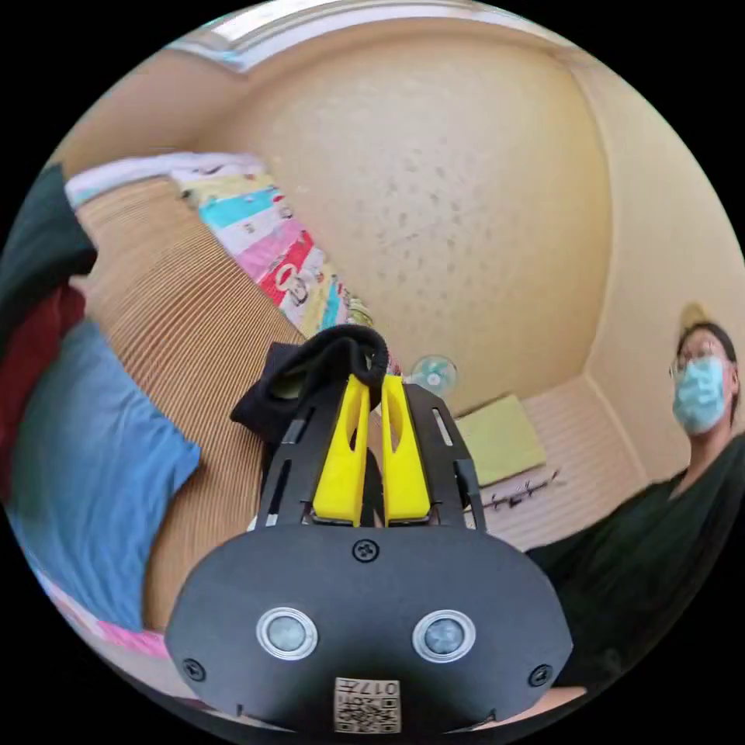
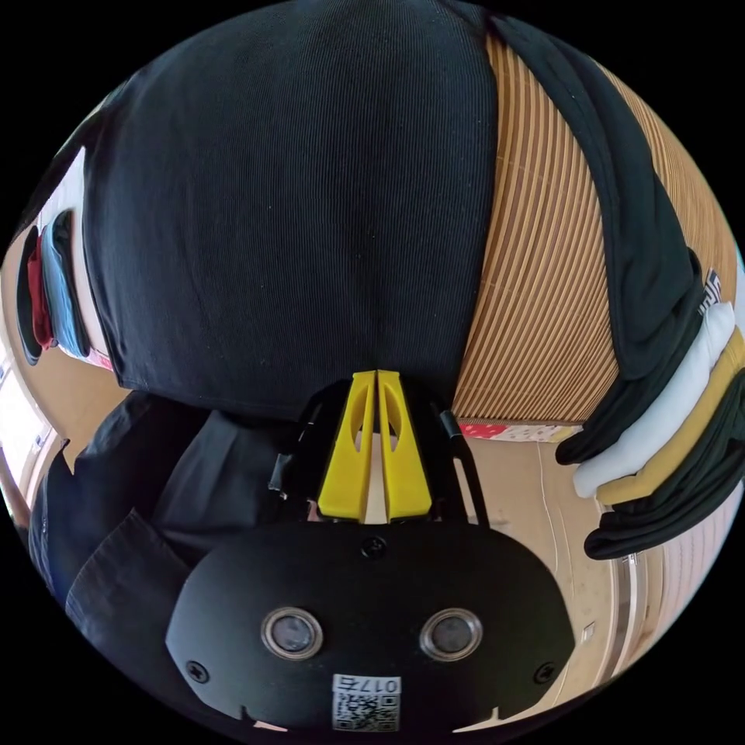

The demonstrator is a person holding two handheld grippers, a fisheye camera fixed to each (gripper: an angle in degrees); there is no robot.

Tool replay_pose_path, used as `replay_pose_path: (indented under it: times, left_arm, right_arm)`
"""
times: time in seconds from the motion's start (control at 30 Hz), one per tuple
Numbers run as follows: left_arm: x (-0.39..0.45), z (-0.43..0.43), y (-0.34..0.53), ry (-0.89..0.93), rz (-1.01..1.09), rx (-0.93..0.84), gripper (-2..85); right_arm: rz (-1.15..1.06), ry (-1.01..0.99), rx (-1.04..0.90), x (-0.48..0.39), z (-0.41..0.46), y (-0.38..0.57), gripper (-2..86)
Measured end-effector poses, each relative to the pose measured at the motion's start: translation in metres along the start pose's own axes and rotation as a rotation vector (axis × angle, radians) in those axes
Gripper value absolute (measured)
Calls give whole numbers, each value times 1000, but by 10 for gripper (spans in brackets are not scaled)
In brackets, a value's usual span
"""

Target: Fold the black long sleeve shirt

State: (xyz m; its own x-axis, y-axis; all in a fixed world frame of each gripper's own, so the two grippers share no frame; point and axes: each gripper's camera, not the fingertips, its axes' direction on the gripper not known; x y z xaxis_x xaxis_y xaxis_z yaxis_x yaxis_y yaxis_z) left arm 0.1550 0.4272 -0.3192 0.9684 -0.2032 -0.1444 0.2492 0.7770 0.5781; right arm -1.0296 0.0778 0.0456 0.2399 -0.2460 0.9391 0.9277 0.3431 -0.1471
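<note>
Left gripper [image 1: 371,388] jaws pinch a black cuff or hem edge of the black shirt [image 2: 287,202], lifted off the bamboo mat [image 1: 178,310], likely to carry it over. Right gripper [image 2: 376,384] jaws clamp the body's near edge; shirt lies flat, long axis running away from the jaws.

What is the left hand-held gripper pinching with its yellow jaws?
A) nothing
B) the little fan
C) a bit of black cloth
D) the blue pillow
C: in the left gripper view the left hand-held gripper has its jaws closed on a loop of black cloth.
</note>
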Motion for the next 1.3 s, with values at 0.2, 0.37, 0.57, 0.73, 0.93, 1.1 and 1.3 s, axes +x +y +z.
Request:
replay_pose_path:
  times: [0.2,0.37,0.57,0.73,0.93,1.1,1.3]
  left_arm:
    - [-98,-117,102,-492,-501,104,48]
    - [-155,-155,227,-292,-976,474,79]
    - [-175,-116,239,-245,-1065,397,107]
    - [-198,-103,242,-298,-1205,419,113]
    - [-212,-101,258,-312,-1290,498,82]
    - [-197,-102,254,-313,-1202,491,35]
    - [-101,-82,151,-193,-719,498,28]
  right_arm:
    - [-18,10,-49,-4,1,-3,4]
    - [-16,21,-89,-2,9,1,4]
    - [-16,44,-113,1,13,10,4]
    - [-30,73,-104,5,14,19,4]
    - [-28,94,-96,16,23,34,4]
    - [-13,104,-88,29,40,47,4]
    - [21,68,31,47,55,67,3]
